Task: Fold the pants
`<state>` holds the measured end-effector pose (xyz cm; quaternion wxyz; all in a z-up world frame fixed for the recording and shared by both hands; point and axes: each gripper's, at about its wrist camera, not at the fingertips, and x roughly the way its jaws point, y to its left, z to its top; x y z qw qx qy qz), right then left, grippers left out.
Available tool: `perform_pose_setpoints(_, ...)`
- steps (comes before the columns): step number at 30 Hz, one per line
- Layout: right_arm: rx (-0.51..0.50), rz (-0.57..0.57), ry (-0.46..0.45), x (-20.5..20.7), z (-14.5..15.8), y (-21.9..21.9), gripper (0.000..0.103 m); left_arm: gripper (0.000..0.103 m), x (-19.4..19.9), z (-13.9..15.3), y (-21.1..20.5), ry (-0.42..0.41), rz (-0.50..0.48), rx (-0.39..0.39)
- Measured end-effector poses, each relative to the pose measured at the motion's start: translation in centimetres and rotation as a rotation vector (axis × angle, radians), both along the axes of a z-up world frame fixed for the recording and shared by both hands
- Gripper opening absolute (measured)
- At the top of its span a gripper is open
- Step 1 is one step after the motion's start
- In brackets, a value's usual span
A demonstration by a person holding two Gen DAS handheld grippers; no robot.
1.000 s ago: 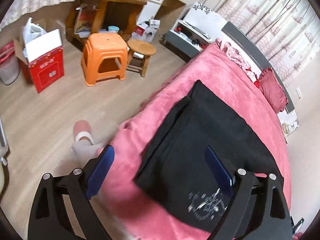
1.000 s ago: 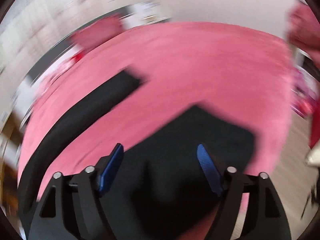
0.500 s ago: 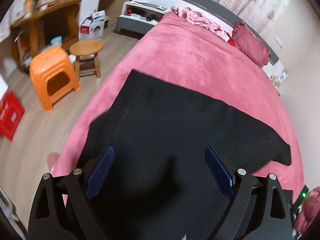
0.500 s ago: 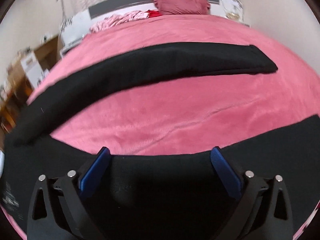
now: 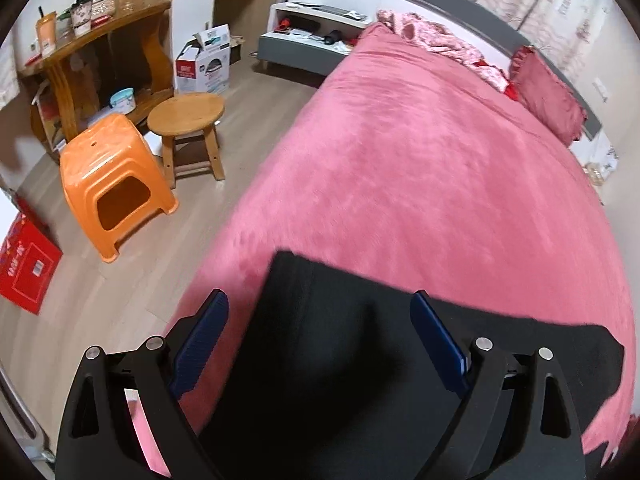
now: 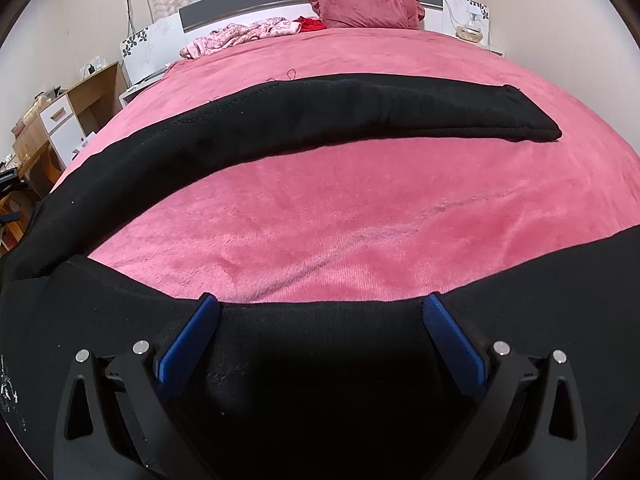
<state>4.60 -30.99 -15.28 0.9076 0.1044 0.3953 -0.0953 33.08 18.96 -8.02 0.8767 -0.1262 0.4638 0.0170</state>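
Near the bed's (image 6: 360,208) foot edge, black pants (image 6: 320,128) lie spread; left tongs (image 5: 320,312) and right tongs (image 6: 320,312), just widened, gape empty above them; pinching one layer risks a crooked fold

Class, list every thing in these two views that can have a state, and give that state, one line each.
Pants: spread flat on the bed, legs apart, not yet folded.
Left gripper: open, over the pants.
Right gripper: open, just widened, nothing gripped.
Pillow: propped at the headboard.
Cardboard box: flaps open.
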Motion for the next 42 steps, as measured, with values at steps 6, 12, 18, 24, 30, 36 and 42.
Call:
perform_pose_setpoints(6,-0.002,-0.003,-0.003,0.0,-0.1,0.2,0.101,0.078,2.9,-1.9,-0.6,0.033,-0.039,0.066)
perform_pose_setpoints(12,-0.003,-0.004,-0.004,-0.1,-0.1,0.3,0.101,0.029,2.1,-3.1,-1.8,0.021,-0.086,0.132)
perform_pose_setpoints(18,-0.002,-0.005,-0.004,0.0,-0.1,0.4,0.101,0.015,-0.8,-0.2,-1.6,-0.097,-0.085,0.069)
perform_pose_setpoints(24,0.000,-0.005,-0.005,0.0,-0.1,0.5,0.101,0.013,-7.9,4.8,-1.5,-0.265,-0.134,-0.055)
perform_pose_setpoints(30,-0.001,-0.006,-0.004,0.0,-0.2,0.5,0.101,0.011,-18.4,6.5,0.3,-0.370,-0.127,-0.175)
perform_pose_setpoints(36,-0.036,-0.008,0.025,0.2,0.1,1.2,0.101,0.011,-23.8,0.6,1.1,-0.265,-0.051,-0.252)
perform_pose_setpoints(42,0.055,0.052,0.043,3.0,5.1,0.8,0.101,0.011,-24.5,-2.5,1.0,-0.228,-0.033,-0.264)
